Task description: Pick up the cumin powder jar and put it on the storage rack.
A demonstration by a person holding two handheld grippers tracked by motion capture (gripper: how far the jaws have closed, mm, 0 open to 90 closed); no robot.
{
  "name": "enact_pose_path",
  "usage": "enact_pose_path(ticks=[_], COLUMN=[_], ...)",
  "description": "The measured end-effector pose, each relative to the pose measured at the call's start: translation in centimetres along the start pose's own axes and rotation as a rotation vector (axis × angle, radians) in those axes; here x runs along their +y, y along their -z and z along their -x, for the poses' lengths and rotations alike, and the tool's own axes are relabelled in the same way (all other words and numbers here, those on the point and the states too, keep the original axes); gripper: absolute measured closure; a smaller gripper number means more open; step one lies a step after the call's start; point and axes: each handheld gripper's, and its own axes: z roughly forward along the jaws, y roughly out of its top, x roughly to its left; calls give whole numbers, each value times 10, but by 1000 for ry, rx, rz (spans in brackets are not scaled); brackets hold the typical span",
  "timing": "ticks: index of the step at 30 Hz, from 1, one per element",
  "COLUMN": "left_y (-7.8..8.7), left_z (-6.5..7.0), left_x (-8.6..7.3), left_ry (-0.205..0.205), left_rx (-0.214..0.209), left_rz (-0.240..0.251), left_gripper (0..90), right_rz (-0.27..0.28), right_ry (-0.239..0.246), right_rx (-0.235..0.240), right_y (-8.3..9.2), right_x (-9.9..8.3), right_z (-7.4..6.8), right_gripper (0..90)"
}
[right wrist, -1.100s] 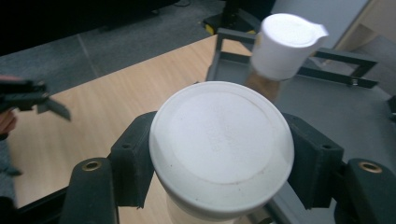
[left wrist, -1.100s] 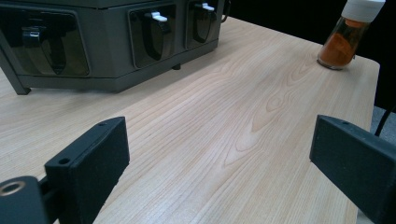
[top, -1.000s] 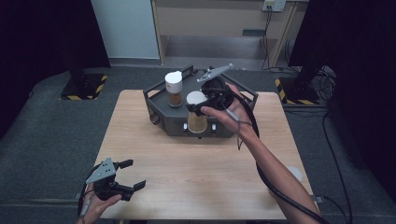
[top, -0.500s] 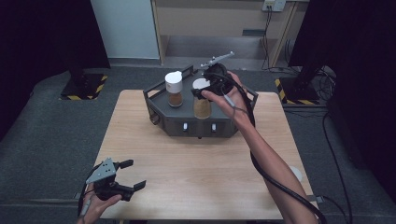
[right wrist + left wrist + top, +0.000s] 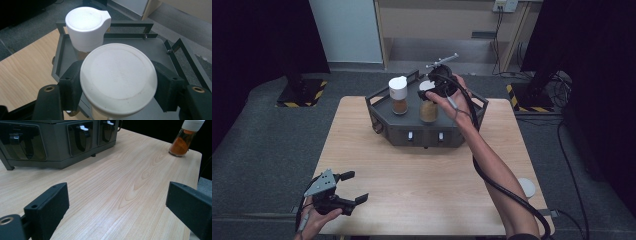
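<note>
From above, the right tongs (image 5: 435, 91) are clamped on the white cap of a spice jar (image 5: 428, 111), which sits over the flat top of the dark grey rack (image 5: 384, 121) at the far side of the bench (image 5: 427, 175). Whether the jar's base already rests on the rack top I cannot tell. A second jar (image 5: 398, 95) with a taller white cap stands just beside it on the rack. To do this placing well, I would keep the jar upright, bring it straight down until its base sits flat inside the rail, leave a gap to its neighbour, and let go only then.

Near the front left corner of the bench, the left tongs (image 5: 342, 192) hang with jaws wide apart and nothing between them.

Looking along the left tongs (image 5: 117, 205), there is bare wood between the spread jaws, the rack's front panel (image 5: 57, 142) behind, and a third jar (image 5: 184, 138) of orange powder standing well apart near the bench edge.

Looking along the right tongs (image 5: 117, 82), both pads press the sides of the held jar's round, flat, white cap (image 5: 118, 76). The glass below is hidden here; from above it shows tan powder. The neighbour's cap (image 5: 87, 26) has a small spout-like lip.
</note>
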Motion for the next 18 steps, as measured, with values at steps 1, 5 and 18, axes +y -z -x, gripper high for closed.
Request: enact_pose_path(ticks=[1, 5, 18], left_y=[0, 0, 0], left_z=[0, 0, 0], left_x=[0, 0, 0], left_ry=[0, -1, -3], left_rx=[0, -1, -1], left_rz=[0, -1, -3], left_gripper=[37, 37, 37], right_rz=[-3, -10, -27], right_ry=[0, -12, -28], right_rx=[0, 2, -6], right_y=[-2, -10, -21], right_x=[0, -2, -6], right_z=[0, 3, 7], right_gripper=[341, 340, 340])
